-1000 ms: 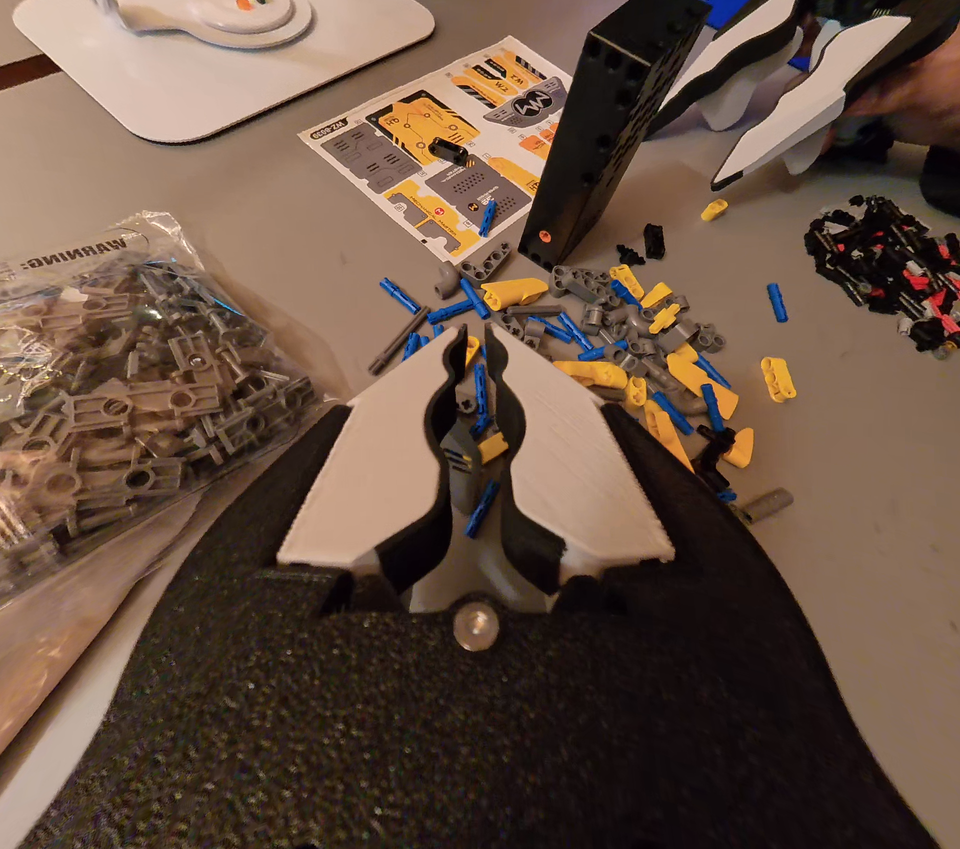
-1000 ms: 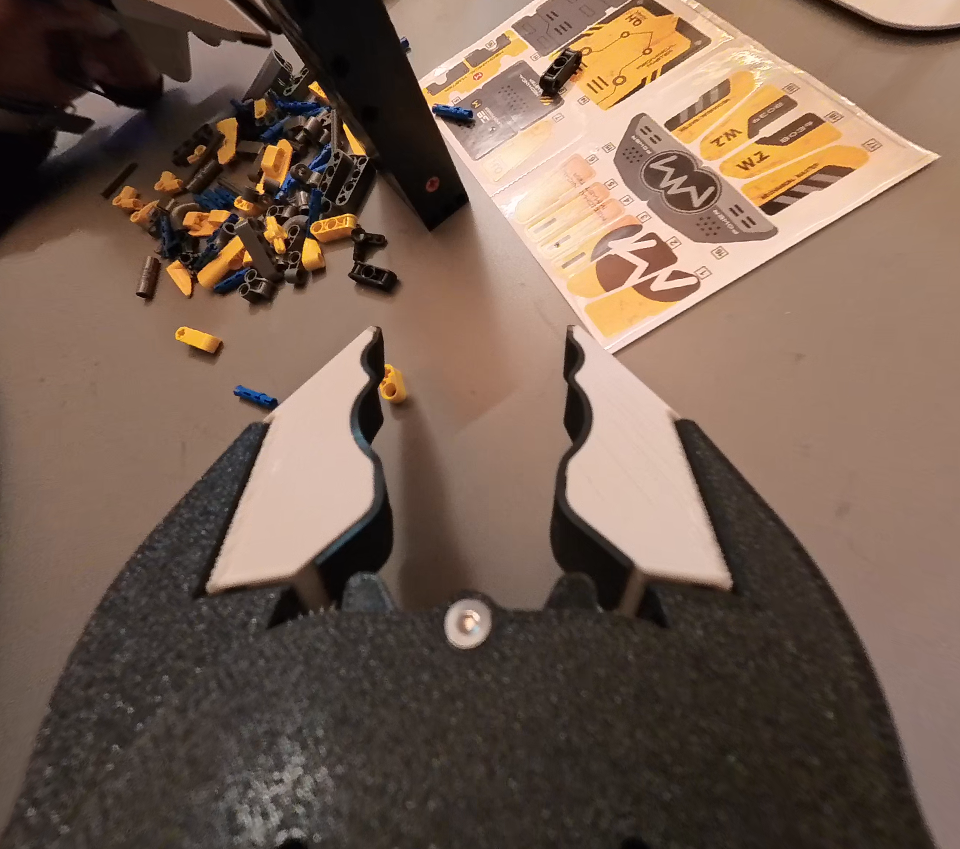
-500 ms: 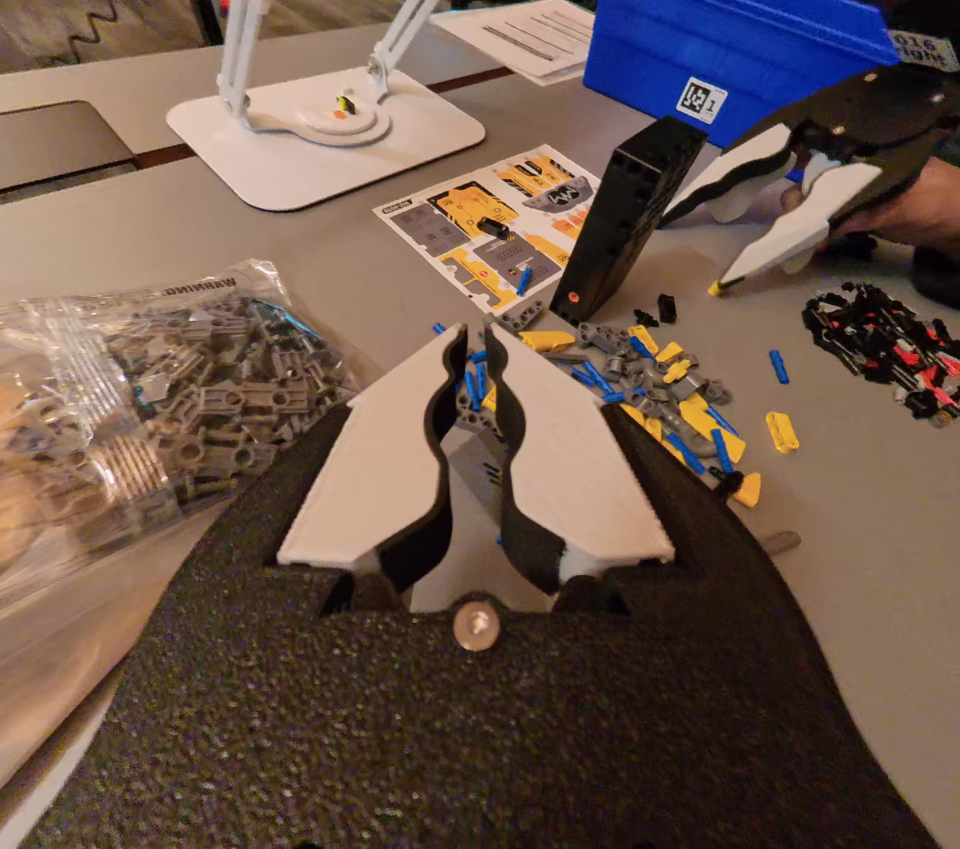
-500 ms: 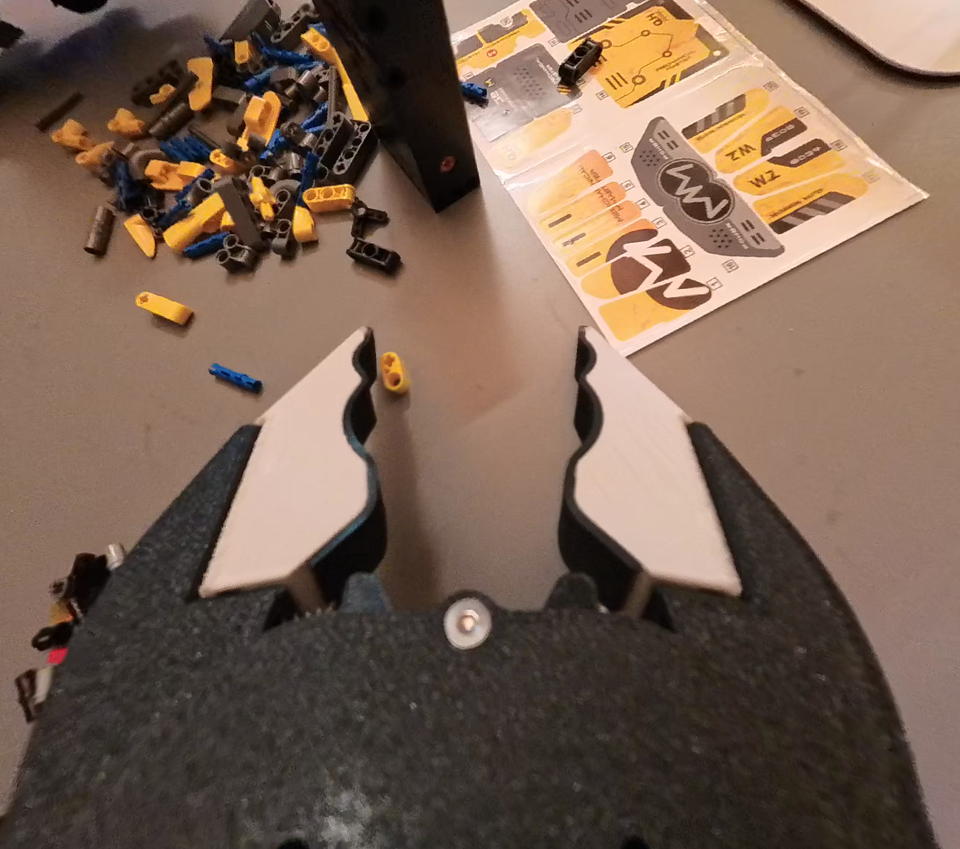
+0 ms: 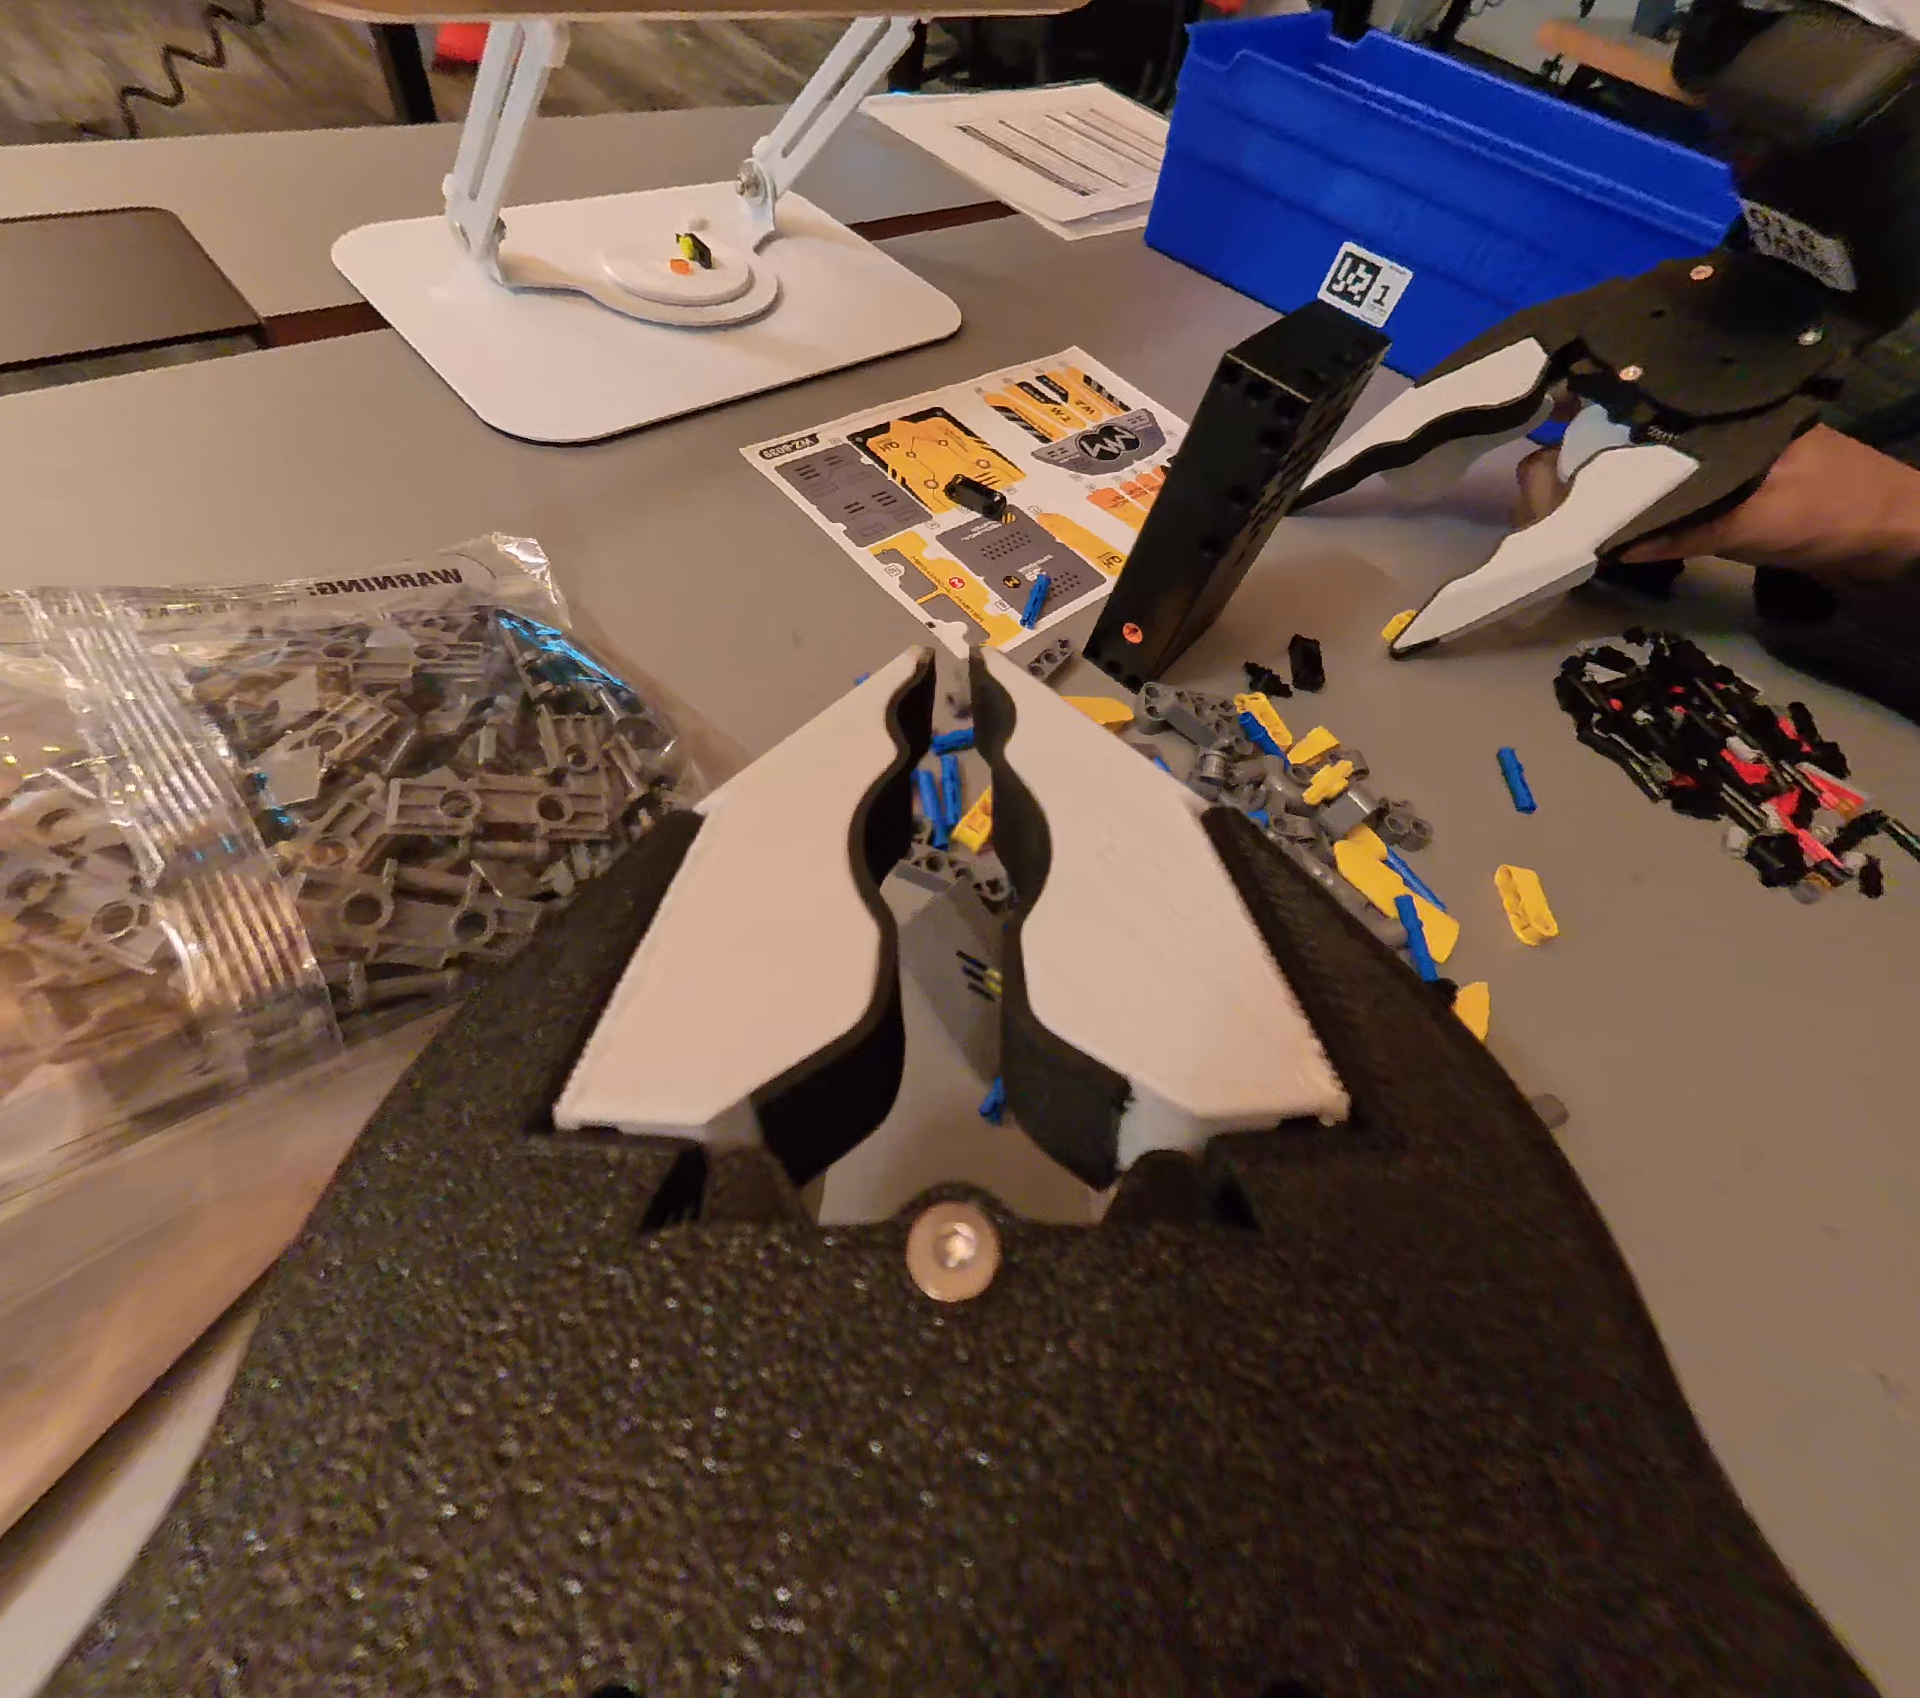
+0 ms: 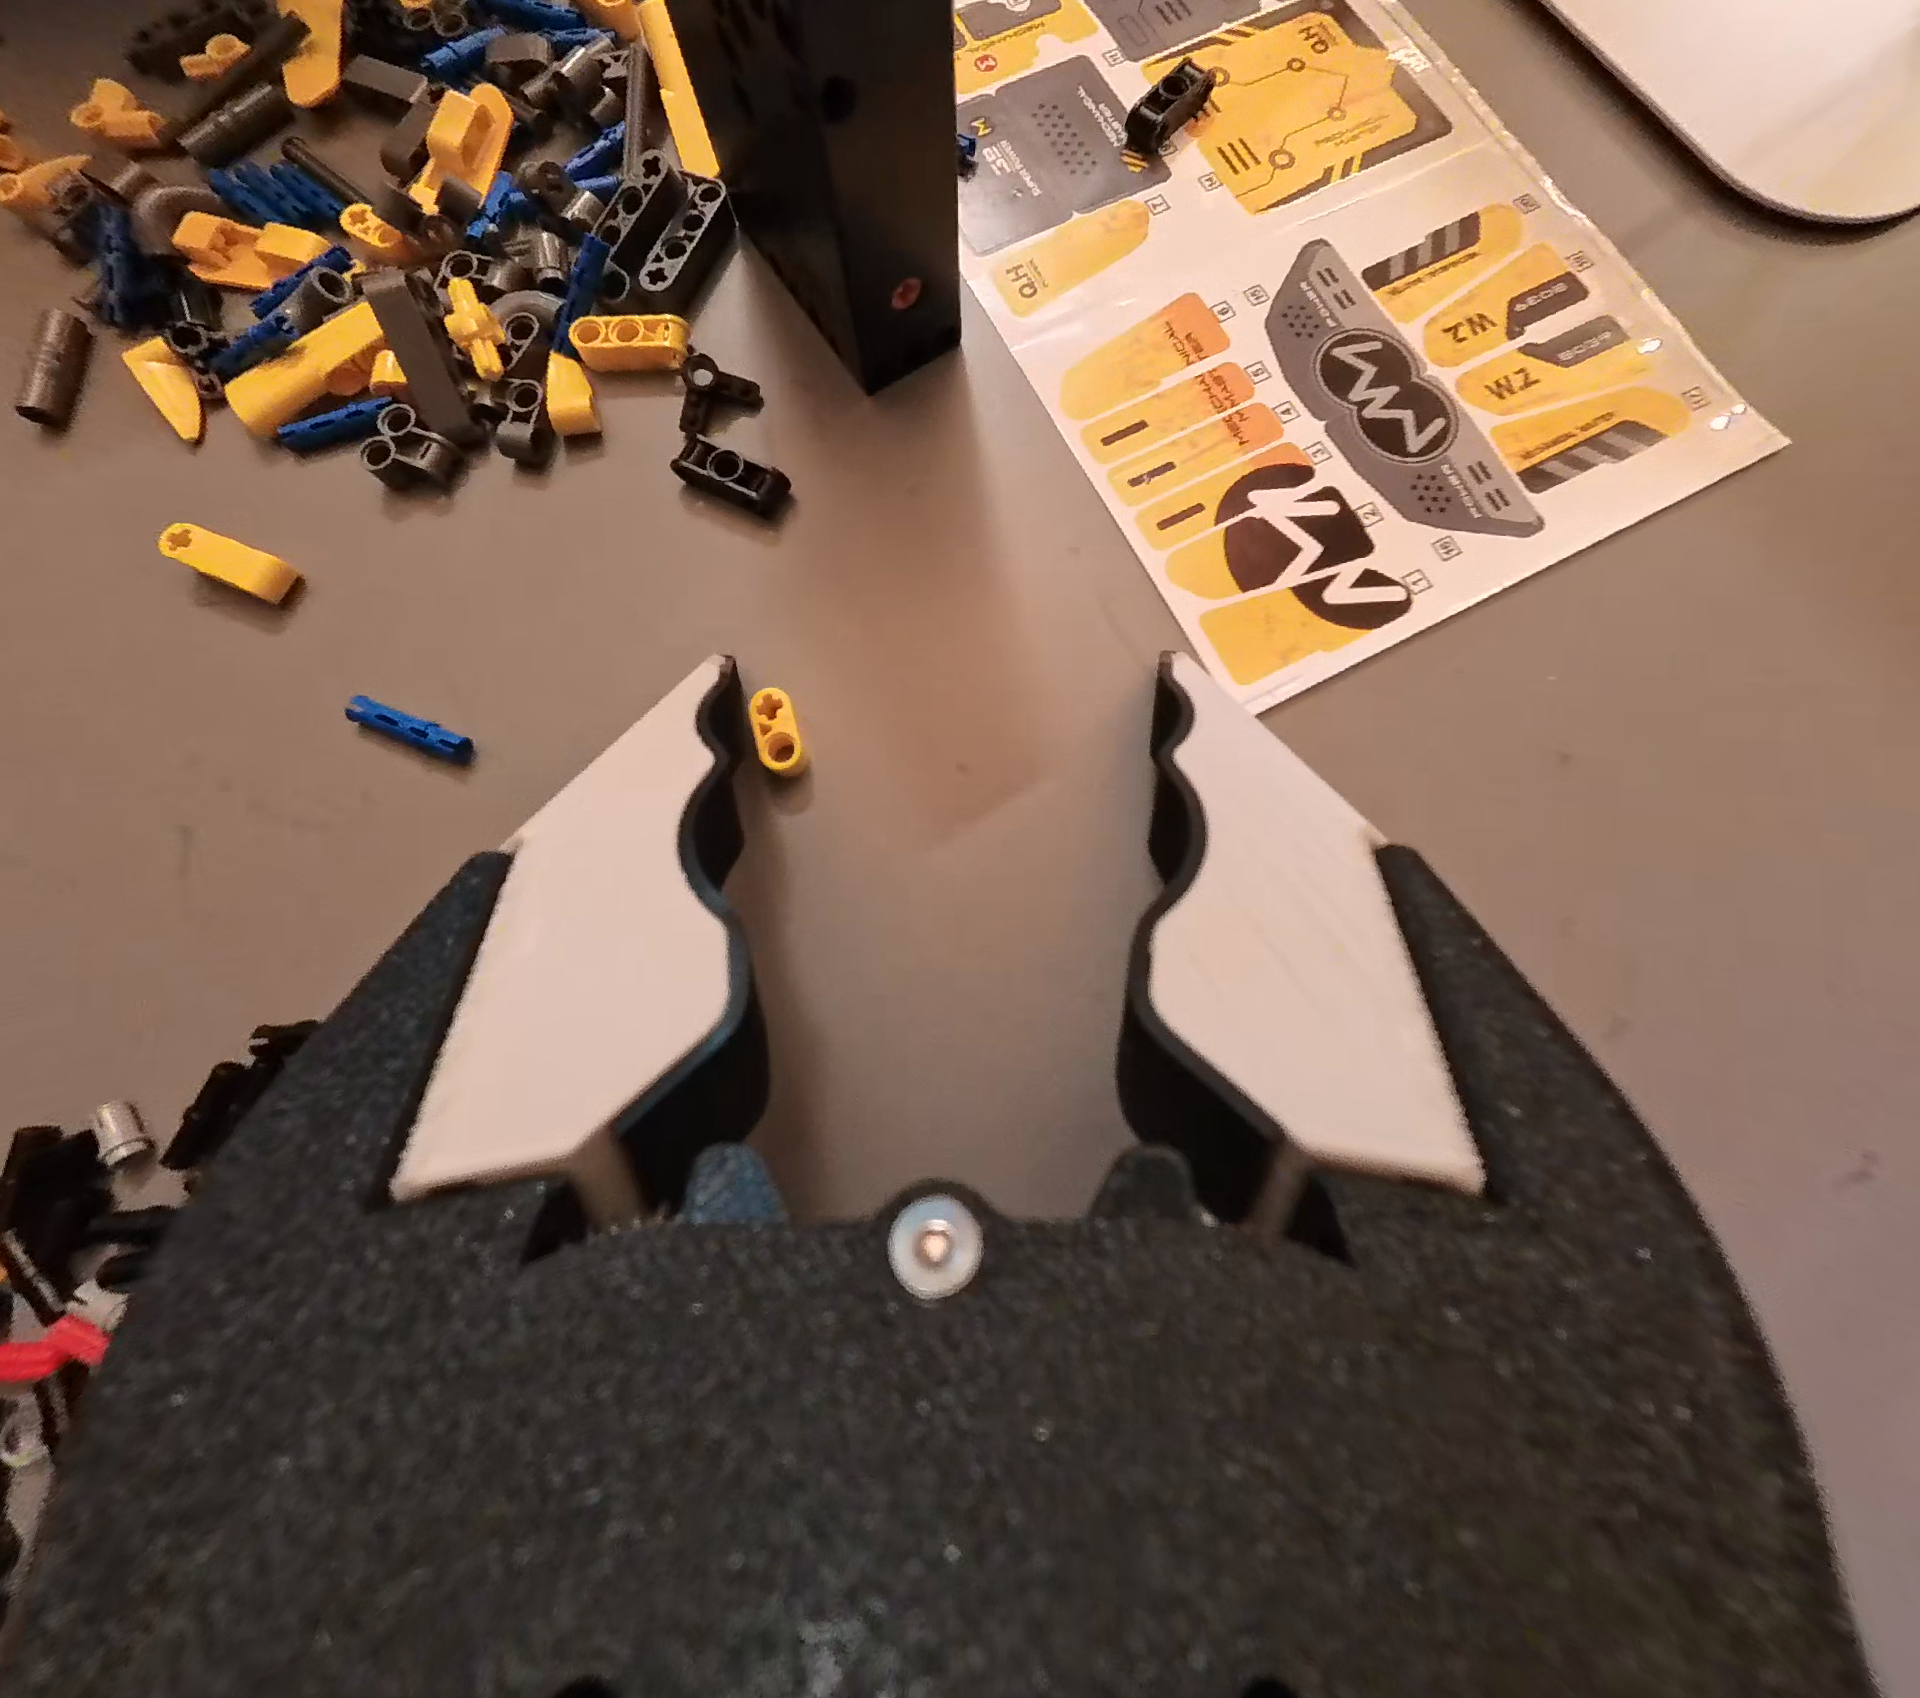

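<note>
My left gripper [image 5: 951, 661] is shut to a narrow slit, nothing seen in it. It hovers over the near edge of a pile of yellow, blue and grey building parts [image 5: 1299, 786]. A grey panel piece [image 5: 956, 952] lies on the table under it. My right gripper [image 6: 945, 661] is open and empty, low over the grey table. A small yellow two-hole piece [image 6: 777, 731] lies just inside its left fingertip. It also shows in the left wrist view [image 5: 1351, 573], one finger behind a tall black box [image 5: 1236, 495]. The box [image 6: 800, 90] stands on end beside the pile [image 6: 416, 214].
A sticker sheet [image 6: 1299, 318] lies right of the box. A clear bag of grey parts [image 5: 312, 765] lies left. A white stand base [image 5: 644, 318] and a blue bin [image 5: 1434, 183] are at the back. A black and red parts pile [image 5: 1714, 765] lies right. The grippers' ends are close to 25 cm from one another.
My left gripper has lifted and tilted up, so the stand and bin now show. My right gripper has edged toward the box and the yellow piece. Both jaws stand as before.
</note>
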`<control>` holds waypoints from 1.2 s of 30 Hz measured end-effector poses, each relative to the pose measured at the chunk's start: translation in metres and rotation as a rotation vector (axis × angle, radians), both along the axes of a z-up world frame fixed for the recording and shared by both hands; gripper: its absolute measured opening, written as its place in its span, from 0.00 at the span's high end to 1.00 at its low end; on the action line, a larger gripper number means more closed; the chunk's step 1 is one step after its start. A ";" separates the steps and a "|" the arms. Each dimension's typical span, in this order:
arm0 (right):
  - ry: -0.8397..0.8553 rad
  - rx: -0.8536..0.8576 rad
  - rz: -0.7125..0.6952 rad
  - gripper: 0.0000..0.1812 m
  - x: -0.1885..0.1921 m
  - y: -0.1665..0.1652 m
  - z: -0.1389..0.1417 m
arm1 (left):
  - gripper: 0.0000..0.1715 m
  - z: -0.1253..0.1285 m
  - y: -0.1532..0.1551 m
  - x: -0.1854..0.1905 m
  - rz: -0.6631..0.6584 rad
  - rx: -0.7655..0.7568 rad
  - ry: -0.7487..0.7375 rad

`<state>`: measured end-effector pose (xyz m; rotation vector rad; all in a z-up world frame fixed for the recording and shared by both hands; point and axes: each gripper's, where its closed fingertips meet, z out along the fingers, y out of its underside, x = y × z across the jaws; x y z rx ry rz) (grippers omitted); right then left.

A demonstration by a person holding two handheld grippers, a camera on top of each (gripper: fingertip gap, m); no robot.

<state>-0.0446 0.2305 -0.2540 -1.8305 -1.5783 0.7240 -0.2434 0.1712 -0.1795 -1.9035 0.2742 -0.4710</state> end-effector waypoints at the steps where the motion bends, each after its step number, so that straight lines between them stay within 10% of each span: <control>1: -0.003 0.008 0.000 0.57 0.000 0.000 0.000 | 0.97 0.000 0.000 0.002 -0.009 -0.003 -0.005; 36: -0.006 0.018 -0.002 0.57 0.000 0.000 0.000 | 0.97 -0.015 -0.001 0.033 -0.084 0.000 0.172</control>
